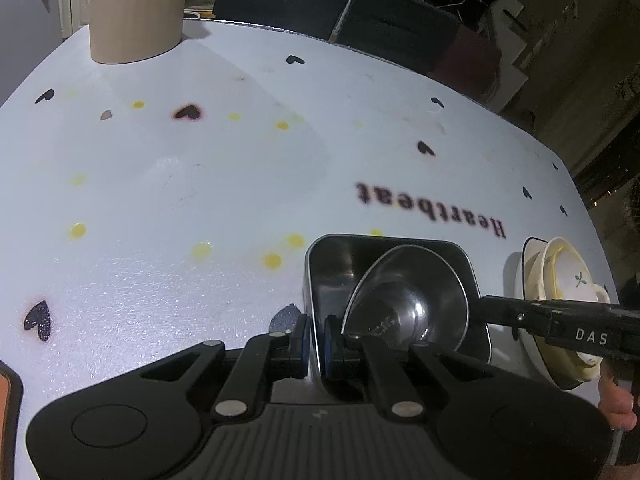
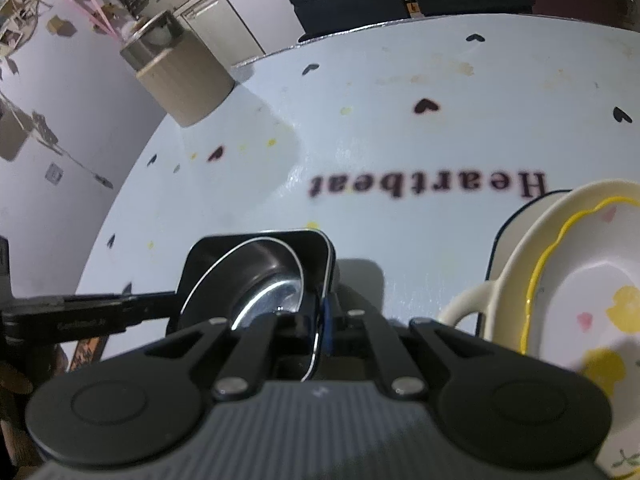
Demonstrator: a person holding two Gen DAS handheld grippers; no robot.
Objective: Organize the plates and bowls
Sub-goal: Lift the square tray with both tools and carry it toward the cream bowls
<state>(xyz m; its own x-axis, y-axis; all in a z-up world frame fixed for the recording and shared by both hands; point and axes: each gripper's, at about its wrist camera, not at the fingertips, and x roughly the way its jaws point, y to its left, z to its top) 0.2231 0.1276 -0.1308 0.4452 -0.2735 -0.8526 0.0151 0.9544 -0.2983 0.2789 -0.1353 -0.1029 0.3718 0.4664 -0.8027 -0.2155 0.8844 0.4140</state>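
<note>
Square steel dish [image 1: 396, 280] with a round steel bowl [image 1: 404, 300] nested inside, near the table's [image 1: 200, 184] right edge beside stacked ceramic plates [image 1: 560, 280]: left gripper [image 1: 316, 338] and right gripper [image 2: 320, 320] each clench opposite thin rims; probably light, rigid, slippery.

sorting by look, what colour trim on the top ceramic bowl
Wavy yellow trim on the top ceramic bowl; right wrist view shows it best.

"Heartbeat" on tablecloth [image 1: 240, 184]; "DAS" on right gripper [image 1: 592, 336]

White tablecloth [image 1: 200, 184], black hearts
</note>
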